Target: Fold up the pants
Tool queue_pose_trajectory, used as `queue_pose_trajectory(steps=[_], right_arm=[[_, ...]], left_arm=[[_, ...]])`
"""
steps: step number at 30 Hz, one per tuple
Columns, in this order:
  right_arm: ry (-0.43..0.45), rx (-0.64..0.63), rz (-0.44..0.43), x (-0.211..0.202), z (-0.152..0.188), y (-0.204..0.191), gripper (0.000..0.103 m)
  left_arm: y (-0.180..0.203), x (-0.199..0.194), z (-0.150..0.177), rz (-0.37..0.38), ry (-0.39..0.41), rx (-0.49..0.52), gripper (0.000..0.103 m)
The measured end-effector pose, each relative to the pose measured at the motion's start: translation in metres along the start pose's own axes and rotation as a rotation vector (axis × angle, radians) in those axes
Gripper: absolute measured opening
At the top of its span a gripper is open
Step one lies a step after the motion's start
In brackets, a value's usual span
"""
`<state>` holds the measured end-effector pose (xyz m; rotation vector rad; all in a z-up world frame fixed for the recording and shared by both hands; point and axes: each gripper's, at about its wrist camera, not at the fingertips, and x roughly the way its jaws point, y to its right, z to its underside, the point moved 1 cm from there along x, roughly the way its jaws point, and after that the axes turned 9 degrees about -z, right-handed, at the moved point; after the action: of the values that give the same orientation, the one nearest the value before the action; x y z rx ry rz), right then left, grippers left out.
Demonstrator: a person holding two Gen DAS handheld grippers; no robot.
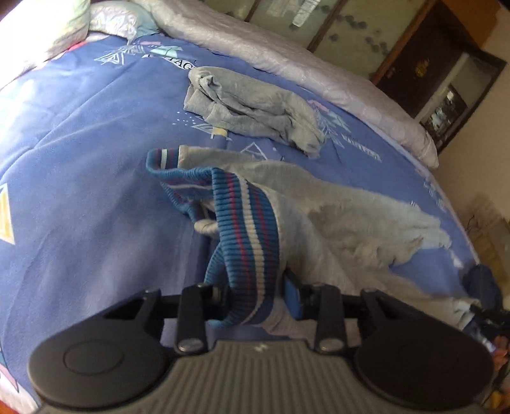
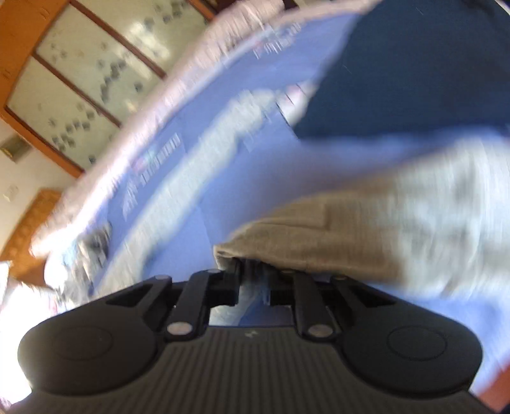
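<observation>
Grey pants [image 1: 334,207] with a blue, red and white striped ribbed waistband [image 1: 248,229] lie stretched across the blue bedspread [image 1: 79,159]. My left gripper [image 1: 255,296] is shut on the waistband, which drapes over its jaws and is lifted off the bed. In the blurred right wrist view, my right gripper [image 2: 255,280] is shut on the grey hem end of the pants [image 2: 366,229], held above the bed.
A second grey garment [image 1: 251,105], loosely folded, lies farther back on the bed. A pale lilac quilt [image 1: 318,70] runs along the far edge, with pillows [image 1: 63,25] at the upper left. Wooden cabinets with glass panels [image 2: 95,79] stand beyond the bed.
</observation>
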<state>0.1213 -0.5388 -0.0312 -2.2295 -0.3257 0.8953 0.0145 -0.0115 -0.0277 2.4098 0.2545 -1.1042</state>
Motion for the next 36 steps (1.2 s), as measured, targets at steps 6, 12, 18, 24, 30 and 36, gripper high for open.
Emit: queue_pose_trajectory(steps=[6,12,18,24,30,36], right_arm=[[0.004,-0.033,0.184,0.078,-0.031,-0.011,0.031],[0.001,-0.028,0.064,0.035,-0.013,0.0,0.041],[0.022,0.026,0.076,-0.037,0.015,0.031,0.044],[0.066,0.071,0.115,-0.046,0.018,0.044,0.043],[0.073,-0.068,0.178,-0.043,0.018,0.037,0.046],[0.11,-0.005,0.16,-0.039,0.011,0.051,0.046]], left_arm=[[-0.002,0.041,-0.044,-0.1,-0.101,-0.156,0.04],[-0.014,0.025,-0.018,-0.082,-0.123,-0.201,0.064],[-0.048,-0.001,0.003,-0.037,-0.082,-0.332,0.072],[-0.001,0.01,0.0,-0.165,0.015,-0.046,0.075],[0.041,0.038,0.018,-0.221,-0.044,0.148,0.072],[0.032,0.033,0.013,-0.212,-0.041,0.087,0.022]])
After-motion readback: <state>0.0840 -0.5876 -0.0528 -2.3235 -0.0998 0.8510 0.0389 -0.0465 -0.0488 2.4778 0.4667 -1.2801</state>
